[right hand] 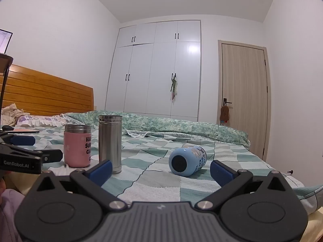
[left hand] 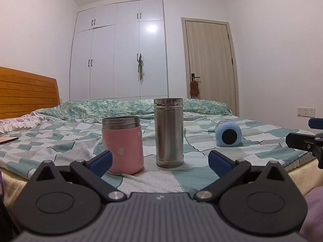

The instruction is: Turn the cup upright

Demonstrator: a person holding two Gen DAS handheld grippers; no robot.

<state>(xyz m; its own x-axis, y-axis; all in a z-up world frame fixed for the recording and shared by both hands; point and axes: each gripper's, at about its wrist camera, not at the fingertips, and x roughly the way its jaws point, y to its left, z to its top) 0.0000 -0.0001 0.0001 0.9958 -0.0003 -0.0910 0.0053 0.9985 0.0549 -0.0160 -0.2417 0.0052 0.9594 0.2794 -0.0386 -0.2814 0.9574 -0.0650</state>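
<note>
A light blue cup (right hand: 187, 160) lies on its side on the checked bedspread, its dark base facing me; it also shows in the left wrist view (left hand: 228, 134) at the right. A pink cup (left hand: 122, 144) and a tall steel cup (left hand: 169, 132) stand upright side by side; both also show in the right wrist view, pink cup (right hand: 77, 145) and steel cup (right hand: 110, 143). My left gripper (left hand: 160, 162) is open and empty, just short of the two upright cups. My right gripper (right hand: 160, 172) is open and empty, just short of the blue cup.
The bed (left hand: 262, 141) carries a rumpled green quilt (right hand: 181, 127) at the back and a pillow (right hand: 36, 121) by the wooden headboard (right hand: 50, 92). A flat pink object (left hand: 8, 140) lies at the left. A wardrobe (left hand: 121, 50) and a door (left hand: 210, 64) stand behind.
</note>
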